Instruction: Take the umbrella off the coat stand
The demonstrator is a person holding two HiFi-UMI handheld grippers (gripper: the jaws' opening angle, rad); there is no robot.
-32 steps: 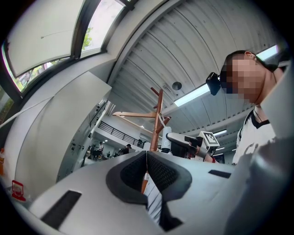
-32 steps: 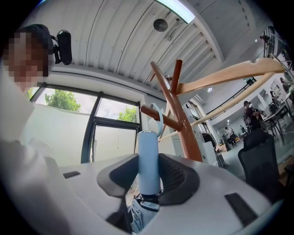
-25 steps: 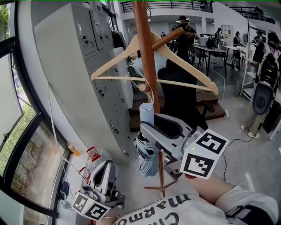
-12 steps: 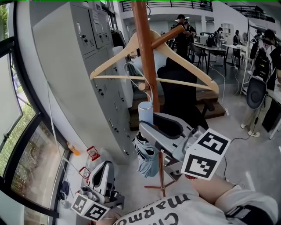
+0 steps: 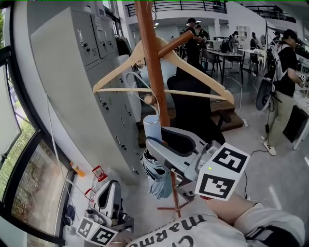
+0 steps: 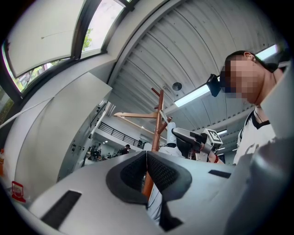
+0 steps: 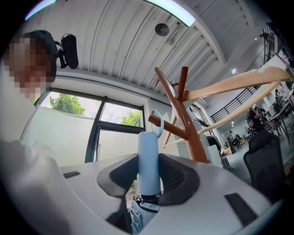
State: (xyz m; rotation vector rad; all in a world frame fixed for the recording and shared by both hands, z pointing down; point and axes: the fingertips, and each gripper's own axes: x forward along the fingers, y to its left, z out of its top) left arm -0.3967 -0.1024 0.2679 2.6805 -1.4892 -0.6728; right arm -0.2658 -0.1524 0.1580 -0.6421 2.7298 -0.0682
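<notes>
The umbrella point(image 5: 155, 173) is pale blue and folded. It hangs upright against the coat stand point(image 5: 150, 62), a brown wooden pole with pegs slanting upward. Its smooth cylindrical handle point(image 7: 148, 158) points up, with the gathered canopy below. The loop point(image 7: 159, 122) on the handle sits around a low peg point(image 7: 171, 128). The right gripper point(image 7: 148, 170) clamps the handle.

I get bright daylight from the left window point(image 5: 21, 178), ceiling strip light point(image 7: 177, 10) glaring; heavy fisheye bending at the edges, dark vignetted corners.

pale blue umbrella point(image 5: 151, 129), reddish-brown coat stand point(image 5: 153, 67)
</notes>
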